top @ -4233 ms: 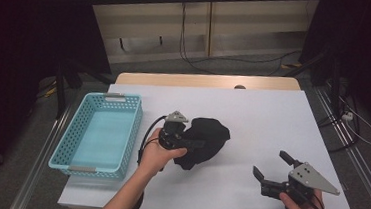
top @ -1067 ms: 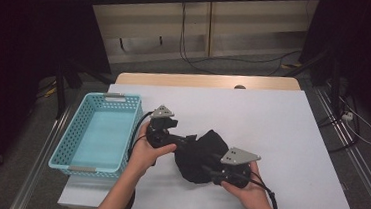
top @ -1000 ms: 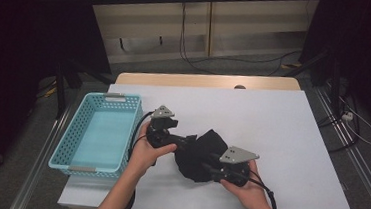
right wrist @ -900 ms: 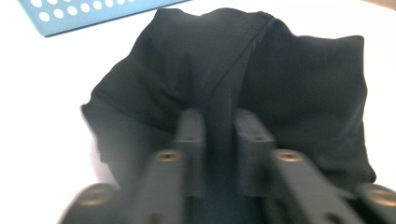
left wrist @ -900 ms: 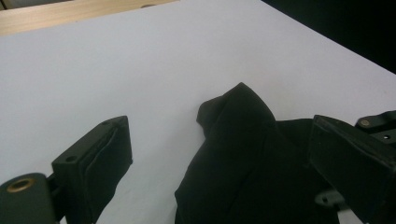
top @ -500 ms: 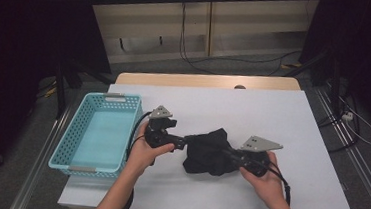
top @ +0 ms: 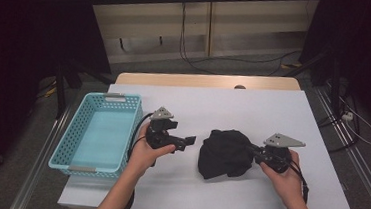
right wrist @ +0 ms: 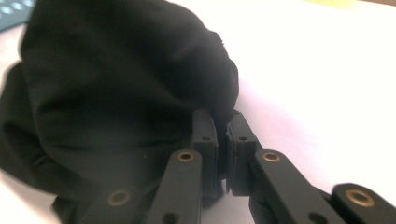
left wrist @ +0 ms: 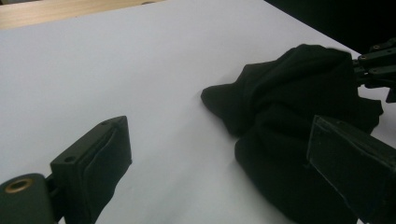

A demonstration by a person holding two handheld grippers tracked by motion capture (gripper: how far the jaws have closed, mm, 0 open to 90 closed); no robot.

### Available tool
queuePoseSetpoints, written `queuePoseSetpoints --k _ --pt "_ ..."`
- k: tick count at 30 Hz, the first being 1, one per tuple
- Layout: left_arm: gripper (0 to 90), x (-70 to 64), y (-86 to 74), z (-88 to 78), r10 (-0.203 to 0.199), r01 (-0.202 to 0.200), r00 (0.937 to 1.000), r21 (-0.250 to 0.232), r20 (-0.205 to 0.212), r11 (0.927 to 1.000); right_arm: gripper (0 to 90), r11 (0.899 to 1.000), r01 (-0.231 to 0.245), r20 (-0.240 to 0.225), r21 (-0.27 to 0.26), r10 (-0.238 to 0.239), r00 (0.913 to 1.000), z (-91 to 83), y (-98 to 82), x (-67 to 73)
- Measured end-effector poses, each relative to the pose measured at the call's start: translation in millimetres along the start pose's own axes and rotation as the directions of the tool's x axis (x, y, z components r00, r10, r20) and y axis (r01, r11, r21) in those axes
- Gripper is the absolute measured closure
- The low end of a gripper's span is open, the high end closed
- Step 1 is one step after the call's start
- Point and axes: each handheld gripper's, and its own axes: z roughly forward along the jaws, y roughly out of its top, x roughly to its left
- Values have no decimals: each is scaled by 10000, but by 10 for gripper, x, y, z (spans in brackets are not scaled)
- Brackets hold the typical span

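A crumpled black cloth [top: 224, 154] lies on the white table [top: 233, 108], a little right of centre. My right gripper [top: 251, 151] comes at it from the right. Its jaws have just been closing and are now shut on a fold at the cloth's edge; in the right gripper view the fabric [right wrist: 116, 84] is pinched at the tips of that gripper [right wrist: 223, 126]. My left gripper [top: 188, 141] stands open a short way left of the cloth, touching nothing. The left gripper view has its spread jaws [left wrist: 219, 140] framing the cloth [left wrist: 299, 93], and the right gripper [left wrist: 373, 65] beyond.
A light blue plastic basket [top: 68, 135] stands on the table's left side, close behind my left hand. Bare white tabletop stretches behind the cloth and along the front edge. Past the table are a wooden strip and cables on the floor.
My right gripper has closed on the cloth and pulled it to the right, opening a gap between the cloth and my left gripper. The left hand has stayed where it was.
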Motion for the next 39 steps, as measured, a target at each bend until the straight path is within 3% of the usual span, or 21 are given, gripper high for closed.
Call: queuePoseSetpoints --k 2,3,6,7,9,15,17,18,19,20,21,23,24,25,26,27,29,32,33,38,39 --pt "64 -4 -2 0 28 -28 10000 -7 5 10000 837 9999 -152 56 -8 152 9999 -4 -13 -30" --pt "64 -9 -2 -4 30 -30 10000 18 20 10000 819 9987 -380 -148 -339 375 9992 -34 -11 -18" --pt "64 -8 -3 -5 43 -43 10000 18 27 10000 749 9987 -172 -126 -481 166 9998 -57 6 33" --pt "64 -3 -5 -1 48 -48 10000 19 -4 10000 658 9986 -128 11 -517 128 9999 -76 18 82" --pt "64 -7 -5 3 62 -62 10000 29 -22 10000 572 9971 60 21 -759 -59 10000 -99 38 119" --pt "64 -21 -7 15 120 -120 9999 36 3 9999 518 9875 418 -473 -1520 -495 9977 -191 129 217" --pt "64 -19 -8 21 140 -140 9999 58 22 9999 535 9840 697 -1091 -1638 -883 9901 -200 172 346" --pt "64 -19 -8 21 140 -140 9999 58 22 9999 535 9840 697 -1091 -1638 -883 9901 -200 172 346" --pt "64 -14 -8 19 182 -182 9998 82 0 9998 550 9813 988 -1525 -1655 -1244 9804 -184 194 439" --pt "64 -14 -8 19 182 -182 9998 82 0 9998 550 9813 988 -1525 -1655 -1244 9804 -184 194 439" --pt "64 -10 -10 15 209 -209 9998 79 -31 9998 606 9804 1039 -2191 -1675 -1398 9656 -161 206 526" --pt "65 -11 -11 13 160 -160 9999 90 -28 9998 628 9795 1349 -2541 -1497 -1700 9521 -128 200 609" --pt "65 -11 -11 13 160 -160 9999 90 -28 9998 628 9795 1349 -2541 -1497 -1700 9521 -128 200 609" --pt "65 -8 -12 14 187 -187 9998 94 -30 9998 597 9762 1897 -2600 -1055 -2112 9422 -40 158 703" --pt "65 -8 -12 14 177 -176 9998 94 -27 9998 597 9762 1897 -2600 -1055 -2112 9422 -40 158 703" --pt "65 -13 -13 16 139 -139 9999 97 0 9999 531 9694 2393 -2477 -553 -2455 9372 61 103 753" --pt "65 -10 -11 13 214 -214 9998 105 -4 9997 487 9648 2623 -2483 -206 -2591 9334 143 58 772" --pt "66 -13 -8 9 170 -170 9999 51 -9 9998 491 9564 2917 -2590 140 -2783 9249 215 27 810" --pt "66 -6 -6 7 176 -176 9998 73 -24 9998 545 9458 3232 -2507 323 -3053 9187 247 14 841" --pt "66 -2 -20 22 136 -135 9999 118 -49 9998 667 9333 3481 -2540 880 -3169 9138 334 -37 880" --pt "67 -6 -19 21 161 -159 9998 191 -97 9997 830 9338 3486 -2492 804 -3199 9141 337 -27 870"
